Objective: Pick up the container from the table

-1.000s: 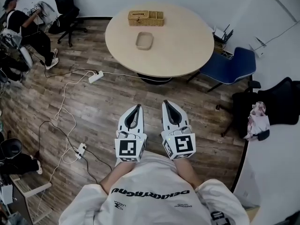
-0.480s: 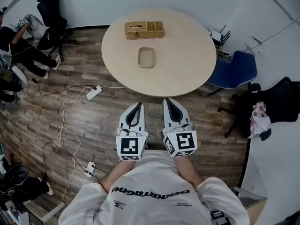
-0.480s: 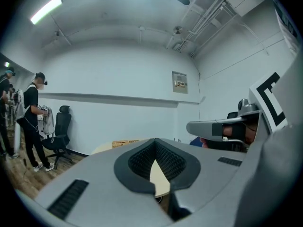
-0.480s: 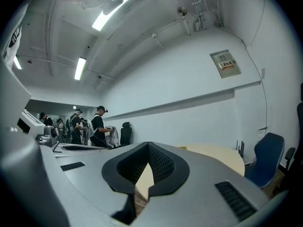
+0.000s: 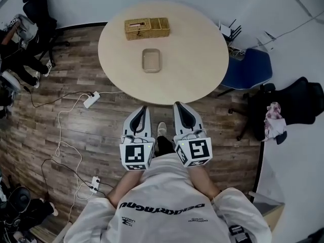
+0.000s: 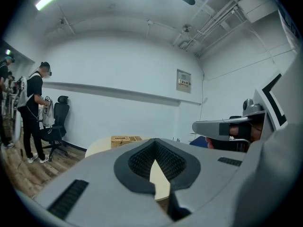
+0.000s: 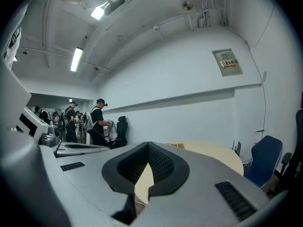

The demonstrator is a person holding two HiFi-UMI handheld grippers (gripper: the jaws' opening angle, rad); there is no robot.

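While your left gripper (image 5: 141, 113) and right gripper (image 5: 180, 109) hang closed and empty just short of the round table's (image 5: 202, 59) near edge, the shallow container (image 5: 151, 60) lies mid-table beside the wicker box (image 5: 147, 28), so you're on approach: reach forward, spread one gripper's jaws.

I see the container (image 5: 151, 60) lying on the table (image 5: 202, 59) near its middle, with the woven box (image 5: 147, 28) behind it at the far edge, the two apart. My left gripper (image 5: 143, 109) and right gripper (image 5: 178, 106) sit side by side before the table's near edge, over the floor (image 5: 101, 130). A chair (image 5: 248, 70) stands right of the table; a power strip (image 5: 91, 99) lies on the floor to its left
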